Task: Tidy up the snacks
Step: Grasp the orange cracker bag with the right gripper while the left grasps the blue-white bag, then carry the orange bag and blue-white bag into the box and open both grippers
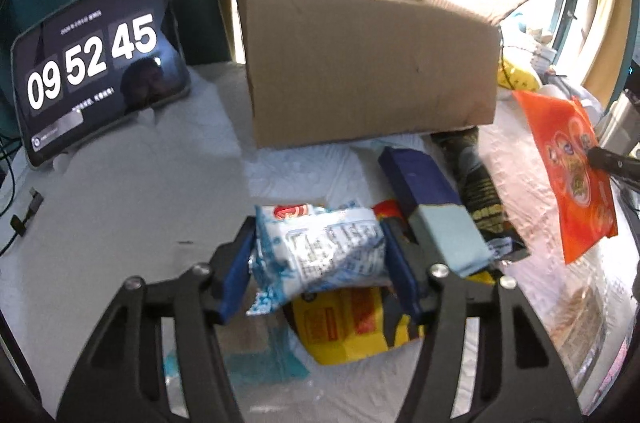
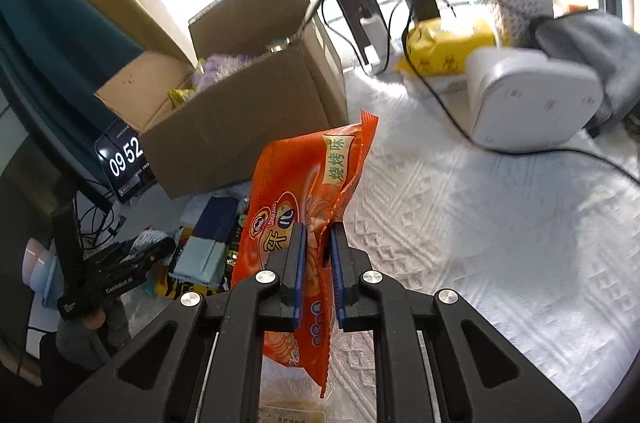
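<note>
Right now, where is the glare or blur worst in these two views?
Left wrist view: the window behind the cardboard box is blown out, and the tablet clock shows a reflection. Right wrist view: the white device and yellow bag are smeared, and edges bend.

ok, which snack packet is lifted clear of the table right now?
The orange packet, pinched in the right gripper and hanging in the air. The blue-and-white packet is gripped by the left gripper but sits low on the pile.
</note>
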`<state>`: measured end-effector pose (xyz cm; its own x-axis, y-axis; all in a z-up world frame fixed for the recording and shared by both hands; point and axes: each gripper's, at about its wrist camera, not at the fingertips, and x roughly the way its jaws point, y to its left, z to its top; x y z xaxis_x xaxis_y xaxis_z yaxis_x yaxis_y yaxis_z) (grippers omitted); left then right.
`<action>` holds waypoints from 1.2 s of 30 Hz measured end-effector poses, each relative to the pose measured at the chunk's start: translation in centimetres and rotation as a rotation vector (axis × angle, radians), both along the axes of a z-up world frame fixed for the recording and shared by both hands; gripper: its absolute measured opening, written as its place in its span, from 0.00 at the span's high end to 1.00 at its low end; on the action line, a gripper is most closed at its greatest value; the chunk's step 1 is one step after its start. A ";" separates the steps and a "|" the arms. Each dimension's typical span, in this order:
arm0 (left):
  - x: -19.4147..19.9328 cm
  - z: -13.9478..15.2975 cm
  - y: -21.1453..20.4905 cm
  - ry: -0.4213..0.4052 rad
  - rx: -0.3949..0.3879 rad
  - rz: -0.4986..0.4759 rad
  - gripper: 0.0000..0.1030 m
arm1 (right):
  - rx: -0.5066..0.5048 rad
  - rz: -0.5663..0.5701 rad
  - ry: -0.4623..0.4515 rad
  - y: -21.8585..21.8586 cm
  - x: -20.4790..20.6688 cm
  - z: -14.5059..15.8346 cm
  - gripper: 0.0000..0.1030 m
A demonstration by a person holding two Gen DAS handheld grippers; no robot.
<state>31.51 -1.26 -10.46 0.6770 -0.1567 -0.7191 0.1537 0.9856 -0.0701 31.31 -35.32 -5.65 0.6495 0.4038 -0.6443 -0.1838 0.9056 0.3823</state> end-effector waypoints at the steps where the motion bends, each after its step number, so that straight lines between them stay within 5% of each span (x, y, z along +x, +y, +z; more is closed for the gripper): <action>1: -0.2 0.4 0.0 -0.008 -0.001 0.001 0.40 | 0.000 -0.001 -0.010 0.0 -0.1 0.4 0.88; 16: -1.1 8.6 0.4 -0.222 -0.011 0.024 0.40 | -0.013 0.019 -0.151 0.4 0.7 5.7 0.88; 36: 5.5 17.4 0.9 -0.478 0.075 0.060 0.40 | -0.016 0.046 -0.350 3.0 9.0 13.1 0.88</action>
<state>37.04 -0.37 6.95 0.9404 -0.0671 -0.3335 0.0942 0.9934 0.0657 40.34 -32.34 7.46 0.8134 0.4295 -0.3922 -0.3419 0.8986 0.2750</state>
